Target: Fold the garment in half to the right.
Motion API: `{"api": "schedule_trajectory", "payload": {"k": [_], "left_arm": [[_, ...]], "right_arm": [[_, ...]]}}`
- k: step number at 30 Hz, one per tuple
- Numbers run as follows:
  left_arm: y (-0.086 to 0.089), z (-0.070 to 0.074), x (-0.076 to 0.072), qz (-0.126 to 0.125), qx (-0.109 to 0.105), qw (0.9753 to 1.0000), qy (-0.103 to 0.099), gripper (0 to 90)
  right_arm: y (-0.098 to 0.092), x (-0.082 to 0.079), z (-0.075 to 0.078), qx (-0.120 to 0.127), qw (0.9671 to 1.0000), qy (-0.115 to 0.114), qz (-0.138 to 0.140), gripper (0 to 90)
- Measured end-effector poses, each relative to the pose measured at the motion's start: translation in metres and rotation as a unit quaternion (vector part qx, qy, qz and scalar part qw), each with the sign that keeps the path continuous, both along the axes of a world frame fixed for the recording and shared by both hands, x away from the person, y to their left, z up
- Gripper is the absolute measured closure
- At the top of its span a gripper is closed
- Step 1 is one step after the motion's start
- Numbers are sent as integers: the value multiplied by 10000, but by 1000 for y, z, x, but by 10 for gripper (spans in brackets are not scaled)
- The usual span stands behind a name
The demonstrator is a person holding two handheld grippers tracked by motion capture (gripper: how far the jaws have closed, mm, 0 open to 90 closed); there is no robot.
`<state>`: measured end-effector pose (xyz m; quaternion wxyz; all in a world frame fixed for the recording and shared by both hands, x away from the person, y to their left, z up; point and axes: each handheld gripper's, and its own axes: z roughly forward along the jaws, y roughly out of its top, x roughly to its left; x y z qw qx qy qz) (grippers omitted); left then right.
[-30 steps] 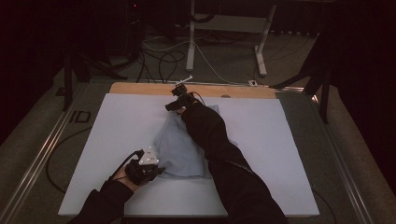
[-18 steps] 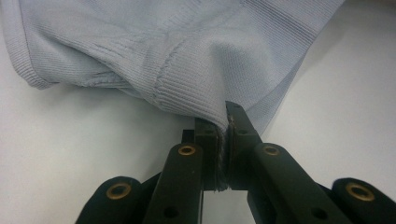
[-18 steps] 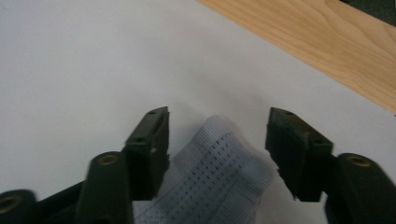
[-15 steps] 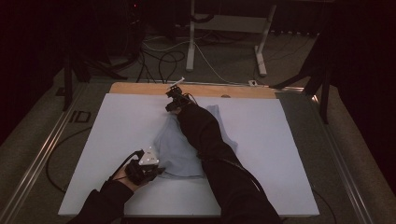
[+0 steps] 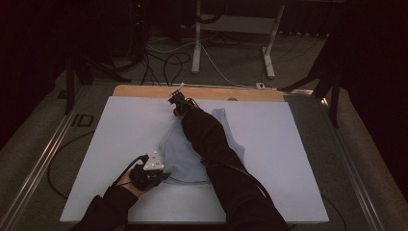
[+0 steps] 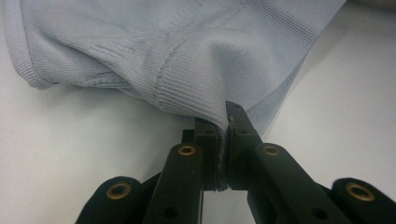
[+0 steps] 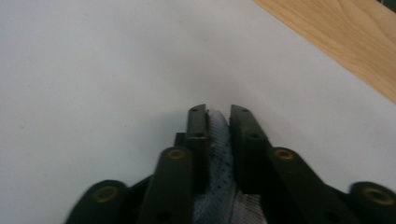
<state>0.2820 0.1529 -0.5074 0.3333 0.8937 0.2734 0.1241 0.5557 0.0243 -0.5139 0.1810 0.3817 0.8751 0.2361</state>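
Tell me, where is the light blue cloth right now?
In the high view, the light blue cloth lies mid-table on the white board, pinched at its near corner by the left hand-held gripper and at its far end by the right hand-held gripper.

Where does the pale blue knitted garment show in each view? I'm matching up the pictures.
High view: pale blue knitted garment mid-table, partly under the right sleeve.
Left gripper view: fills the top, edge pinched.
Right gripper view: a strip between the jaws.
Shared landmark: white table sheet.

You face a dim room with grey carpet [image 5: 365, 159]. A white desk frame [image 5: 231, 24] stands beyond cables [image 5: 163, 60].
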Motion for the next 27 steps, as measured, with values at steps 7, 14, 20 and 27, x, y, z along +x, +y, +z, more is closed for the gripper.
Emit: {"api": "schedule_trajectory", "payload": {"k": [7, 14, 20, 27], "left_arm": [[0, 2, 0, -21, -21, 10000, -30, 870], [-2, 5, -2, -136, -71, 9998, -139, 870], [-3, 8, -3, -142, -89, 9997, -151, 870], [-4, 11, -3, -252, -66, 9994, -208, 870]], "right_arm": [[-2, -2, 10, 33, 9997, -84, 231, 851], [-3, -6, 25, 67, 9986, -166, 498, 851], [-8, -8, 35, 161, 9980, -181, 578, 852], [-13, -10, 44, 248, 9973, -210, 660, 851]]}}
